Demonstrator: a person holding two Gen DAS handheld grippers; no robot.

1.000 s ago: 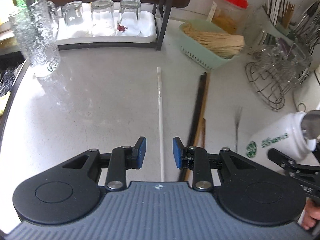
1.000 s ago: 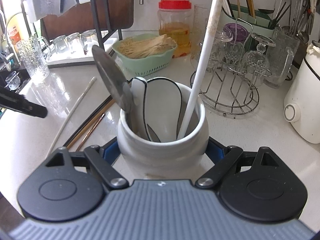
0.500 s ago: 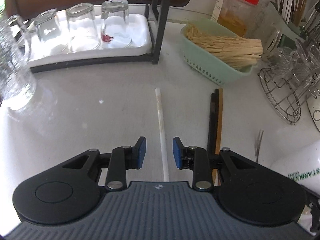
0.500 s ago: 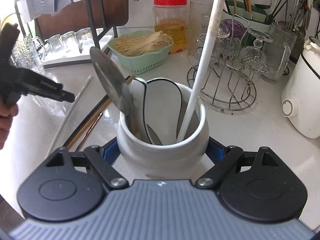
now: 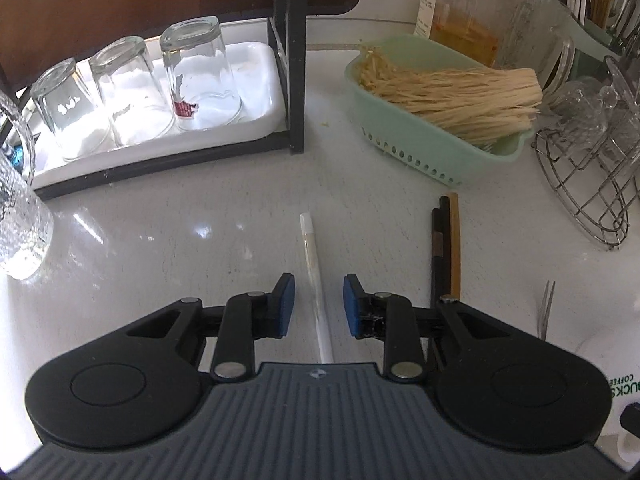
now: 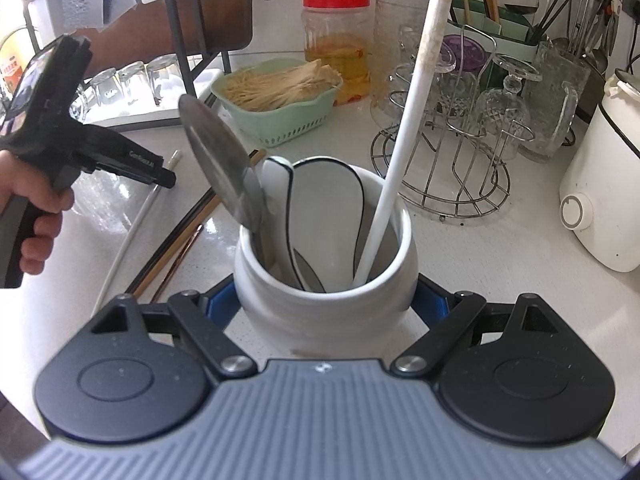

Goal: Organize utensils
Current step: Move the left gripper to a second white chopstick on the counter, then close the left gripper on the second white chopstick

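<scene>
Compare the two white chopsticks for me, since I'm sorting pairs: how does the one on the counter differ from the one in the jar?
The counter chopstick lies flat on the counter; the jar chopstick stands leaning inside the white jar. The counter one lies between the open left tool's pads, untouched; the jar one stands beside spoons. Both are long, thin and white.

Three clear upturned drinking glasses (image 5: 128, 96) on one white tray (image 5: 256, 120); one mint-green plastic basket (image 5: 436, 156); one red-lidded clear jar (image 6: 336, 40); two black-rimmed white ceramic spoons (image 6: 320, 208) in one white ceramic crock (image 6: 324, 300).
</scene>
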